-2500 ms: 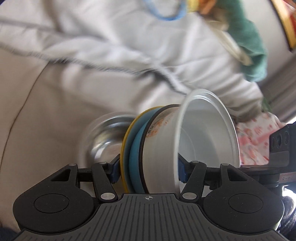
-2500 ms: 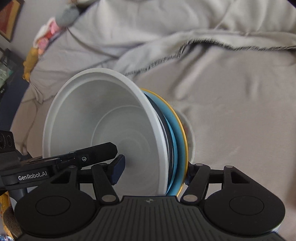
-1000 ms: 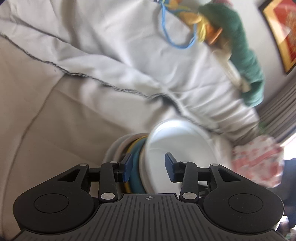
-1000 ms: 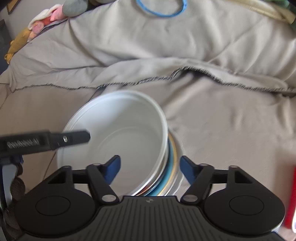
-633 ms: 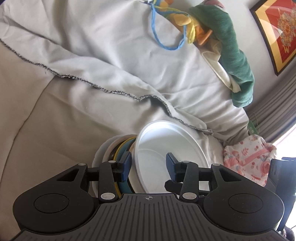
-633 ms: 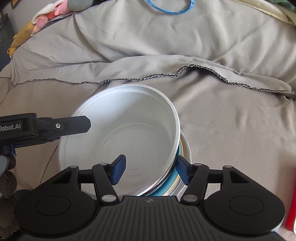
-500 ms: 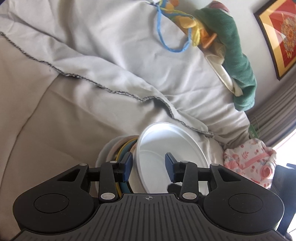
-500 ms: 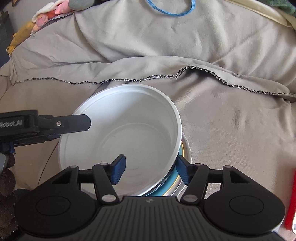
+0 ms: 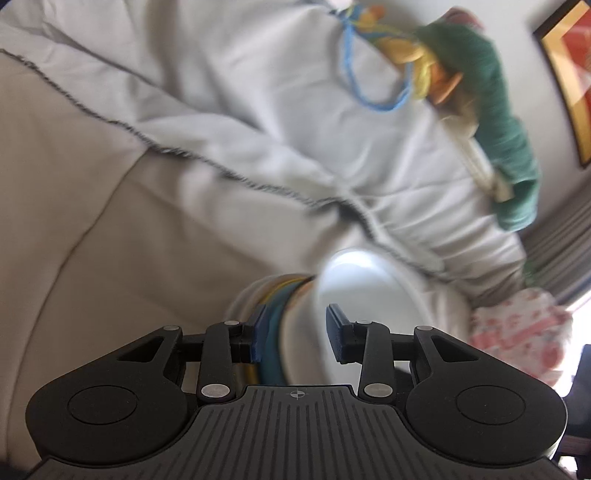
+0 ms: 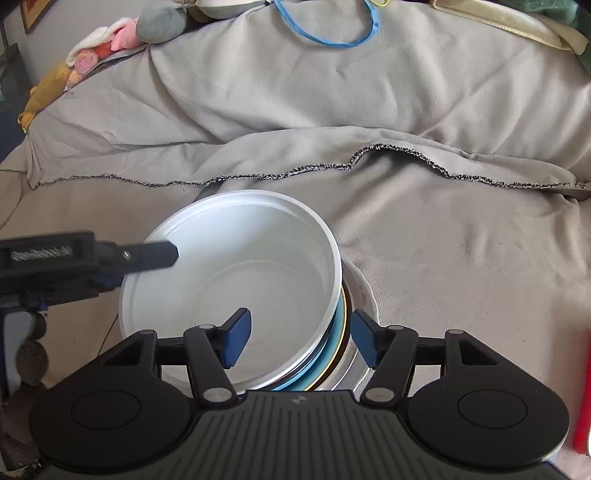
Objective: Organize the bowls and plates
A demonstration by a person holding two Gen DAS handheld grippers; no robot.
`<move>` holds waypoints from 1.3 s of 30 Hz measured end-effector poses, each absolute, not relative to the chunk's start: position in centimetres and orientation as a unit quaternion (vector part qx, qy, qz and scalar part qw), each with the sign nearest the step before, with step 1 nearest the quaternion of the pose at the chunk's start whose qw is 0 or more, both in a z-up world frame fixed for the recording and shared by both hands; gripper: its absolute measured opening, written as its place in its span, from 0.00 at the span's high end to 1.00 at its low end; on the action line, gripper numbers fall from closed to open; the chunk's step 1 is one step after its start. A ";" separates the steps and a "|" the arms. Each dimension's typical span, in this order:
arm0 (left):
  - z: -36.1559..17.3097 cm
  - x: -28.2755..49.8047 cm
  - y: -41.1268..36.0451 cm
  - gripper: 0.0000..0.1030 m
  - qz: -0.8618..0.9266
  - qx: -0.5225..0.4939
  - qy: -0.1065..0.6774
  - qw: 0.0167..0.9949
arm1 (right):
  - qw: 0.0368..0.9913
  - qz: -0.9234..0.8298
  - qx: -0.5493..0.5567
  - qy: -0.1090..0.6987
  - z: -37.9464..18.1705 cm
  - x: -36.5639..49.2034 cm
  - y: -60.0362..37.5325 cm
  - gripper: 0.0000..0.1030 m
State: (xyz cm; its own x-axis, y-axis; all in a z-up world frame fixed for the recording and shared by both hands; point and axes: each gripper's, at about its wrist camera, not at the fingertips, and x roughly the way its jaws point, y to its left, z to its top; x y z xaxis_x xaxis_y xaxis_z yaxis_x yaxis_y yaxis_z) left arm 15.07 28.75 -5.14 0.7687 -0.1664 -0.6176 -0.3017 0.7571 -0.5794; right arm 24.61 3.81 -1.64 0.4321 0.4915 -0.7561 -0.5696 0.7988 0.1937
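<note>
In the right wrist view, the left gripper (image 10: 147,254) reaches in from the left edge at mid height, level and pointing right, its black tip over the near-left rim of the white bowl (image 10: 236,280). This side-on view does not show how its jaws stand. The left wrist view, though blurred, shows them spread apart, one blue pad (image 9: 258,338) outside the stack (image 9: 275,325) at lower centre and the other inside the bowl (image 9: 365,291), neither clearly touching it.

The bowl sits lower centre of the right wrist view, open side up and tipped slightly, on top of a stack of dishes (image 10: 341,343): a dark rim, a blue plate, a yellow edge and a metal dish at the bottom, fanned out to the right under the bowl. The whole stack rests on the grey sheet (image 10: 461,280).

The right gripper (image 10: 301,341) comes in from the bottom edge, pointing up the frame and angled down at the stack. Its jaws are spread wide: the left pad (image 10: 236,338) hangs inside the bowl and the right pad (image 10: 364,341) stands just outside the stack, with a gap on both sides.

A frayed hem (image 10: 369,151) crosses the middle of the frame from left to right. A blue loop (image 10: 328,26) lies at top centre, soft toys (image 10: 110,40) in the upper left.
</note>
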 end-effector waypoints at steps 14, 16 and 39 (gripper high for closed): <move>-5.6 15.3 28.5 0.65 0.030 -0.339 0.345 0.874 | 0.839 0.339 -0.052 0.424 -1.0 23.9 4.5 0.45; -5.6 15.3 28.4 0.65 0.031 -0.338 0.345 0.875 | 0.839 0.337 -0.053 0.423 -1.1 23.8 4.4 0.45; 0.6 17.6 15.4 0.69 -0.007 -0.260 0.307 0.916 | 0.906 0.243 0.053 0.344 1.4 25.3 -10.4 0.41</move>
State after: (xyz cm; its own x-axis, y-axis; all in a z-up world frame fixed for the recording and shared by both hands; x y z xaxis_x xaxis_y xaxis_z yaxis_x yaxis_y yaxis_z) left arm 17.60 15.35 0.64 0.8115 -0.1715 -0.5586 -0.1475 0.8649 -0.4799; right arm 25.34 -10.42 1.44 0.6463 0.4760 -0.5965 -0.4029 0.8766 0.2630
